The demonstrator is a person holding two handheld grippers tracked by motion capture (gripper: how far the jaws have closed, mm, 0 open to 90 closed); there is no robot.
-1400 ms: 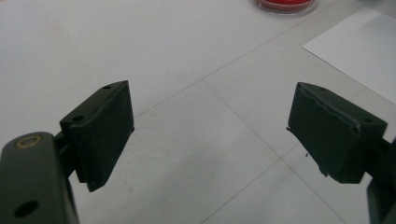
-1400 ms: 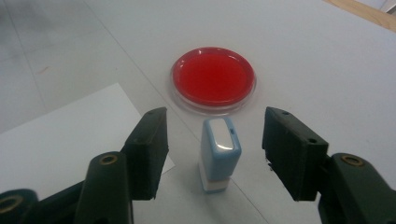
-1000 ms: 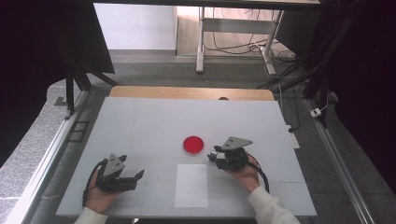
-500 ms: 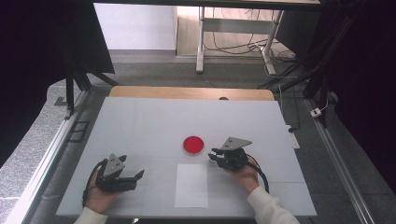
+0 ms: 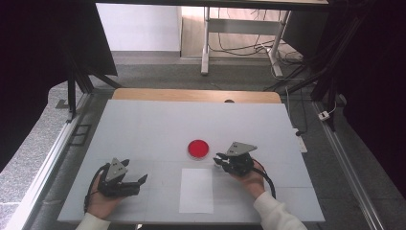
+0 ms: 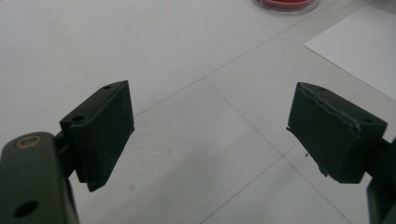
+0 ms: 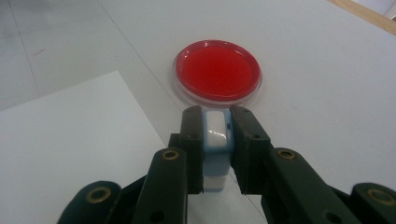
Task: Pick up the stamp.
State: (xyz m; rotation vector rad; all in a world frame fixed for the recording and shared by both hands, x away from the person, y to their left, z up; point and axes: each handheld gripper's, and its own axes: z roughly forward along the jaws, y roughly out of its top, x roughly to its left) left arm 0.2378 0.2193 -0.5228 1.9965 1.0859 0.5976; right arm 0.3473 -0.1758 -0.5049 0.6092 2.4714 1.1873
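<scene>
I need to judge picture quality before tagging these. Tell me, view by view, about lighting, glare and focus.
High view: dark at both sides, brightest at the far floor, the white table evenly lit without glare. Left gripper view: soft focus, the open left gripper dim, the red dish cut by the top edge. Right gripper view: the red dish fairly sharp, the right gripper, shut on a pale blue-and-white object, a little blurred.

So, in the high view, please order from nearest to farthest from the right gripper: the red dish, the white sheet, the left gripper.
Measured from the right gripper, whose jaws hold a small white-and-blue object:
1. Red dish, just beyond the jaws, toward the table's middle.
2. White sheet, nearer the person's edge.
3. Left gripper, across the sheet, at the near left.
</scene>
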